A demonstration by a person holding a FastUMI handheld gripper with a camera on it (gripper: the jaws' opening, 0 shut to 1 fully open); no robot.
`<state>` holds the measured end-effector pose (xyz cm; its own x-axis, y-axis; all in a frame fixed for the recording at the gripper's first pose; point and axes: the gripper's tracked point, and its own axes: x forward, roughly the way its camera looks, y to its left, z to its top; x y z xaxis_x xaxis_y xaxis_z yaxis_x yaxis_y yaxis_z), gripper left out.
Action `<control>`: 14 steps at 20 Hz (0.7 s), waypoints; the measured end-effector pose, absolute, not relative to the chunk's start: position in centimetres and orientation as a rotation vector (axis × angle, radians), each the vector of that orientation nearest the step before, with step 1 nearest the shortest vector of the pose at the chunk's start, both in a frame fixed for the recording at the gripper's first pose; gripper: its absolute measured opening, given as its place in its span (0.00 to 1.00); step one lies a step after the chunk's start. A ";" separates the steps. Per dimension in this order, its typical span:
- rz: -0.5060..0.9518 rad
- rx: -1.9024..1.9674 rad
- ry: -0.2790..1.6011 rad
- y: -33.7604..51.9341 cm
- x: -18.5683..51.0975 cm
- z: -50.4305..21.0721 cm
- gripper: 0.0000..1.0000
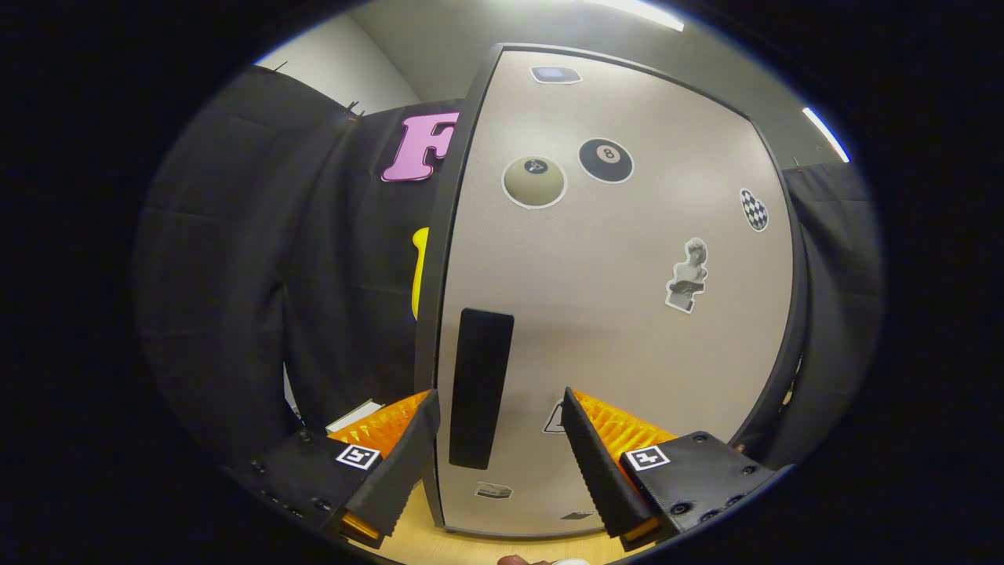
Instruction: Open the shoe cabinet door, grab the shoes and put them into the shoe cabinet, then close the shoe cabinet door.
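Fingers point(427, 439) spread wide, holding nothing, straddle the dark handle point(480, 388) on the shoe cabinet door point(620, 345), which stands shut just ahead above the tabletop point(471, 545). By my judgement all 3 steps remain: opening, loading shoes, closing.

I'm looking at a staged recording booth inside an office-like room: black cloth walls point(235, 259) hang around a stickered shoe cabinet point(620, 314), with plain white walls and strip ceiling lights point(635, 11) above.
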<state>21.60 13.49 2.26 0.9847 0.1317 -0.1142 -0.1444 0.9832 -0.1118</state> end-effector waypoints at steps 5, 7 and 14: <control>0.114 -0.122 0.126 14.4 22.5 1.7 0.76; 0.101 -0.121 0.130 14.7 22.7 1.6 0.60; 0.094 -0.050 0.159 14.9 22.8 1.4 0.31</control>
<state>22.81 14.91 1.40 0.9831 0.0890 -0.1600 -0.0969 0.9944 -0.0420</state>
